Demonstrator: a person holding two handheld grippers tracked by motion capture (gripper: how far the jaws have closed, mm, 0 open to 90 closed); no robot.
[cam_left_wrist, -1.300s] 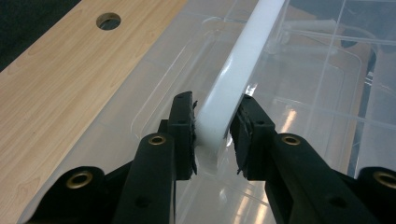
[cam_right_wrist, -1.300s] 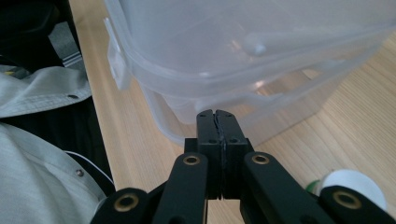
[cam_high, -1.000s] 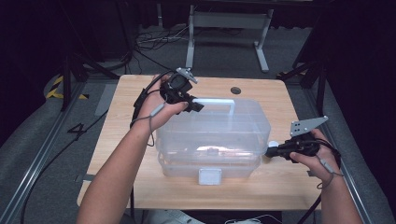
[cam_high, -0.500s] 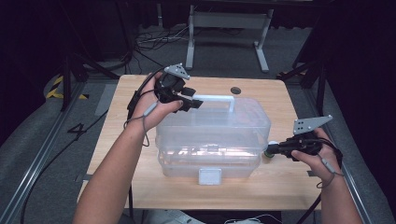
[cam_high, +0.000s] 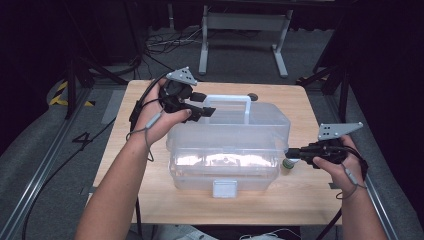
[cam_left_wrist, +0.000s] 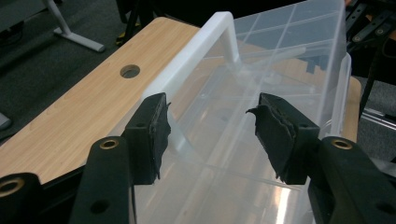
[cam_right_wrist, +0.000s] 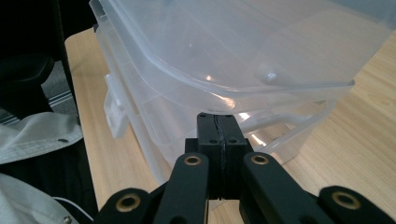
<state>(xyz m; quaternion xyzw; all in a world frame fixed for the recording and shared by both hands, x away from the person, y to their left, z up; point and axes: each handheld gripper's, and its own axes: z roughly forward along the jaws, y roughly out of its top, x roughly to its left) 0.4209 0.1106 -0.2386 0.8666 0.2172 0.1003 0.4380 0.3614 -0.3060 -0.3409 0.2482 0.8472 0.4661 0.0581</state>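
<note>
A clear plastic storage box (cam_high: 227, 145) with a lid stands in the middle of the wooden table (cam_high: 150, 165). Its white handle (cam_high: 227, 98) stands upright on the lid. My left gripper (cam_high: 207, 111) hovers at the handle's left end. Its jaws have just been opening and stand wide in the left gripper view (cam_left_wrist: 210, 126). The handle's (cam_left_wrist: 187, 65) near leg runs close by one pad without being pressed. My right gripper (cam_high: 290, 154) is shut with nothing between its jaws. Its tips (cam_right_wrist: 218, 123) rest against the box's (cam_right_wrist: 233, 46) right end, just under the lid's rim.
A white latch (cam_high: 224, 188) sits at the box's front. A small round green thing (cam_high: 287, 165) lies on the table by the box's right end. A cable hole (cam_high: 253, 97) marks the table's far side. A metal stand (cam_high: 240, 22) and cables are on the floor beyond.
My left gripper's jaws have spread apart off the handle's left end, and that hand has drawn slightly up and away. The right gripper has stayed put against the box.
</note>
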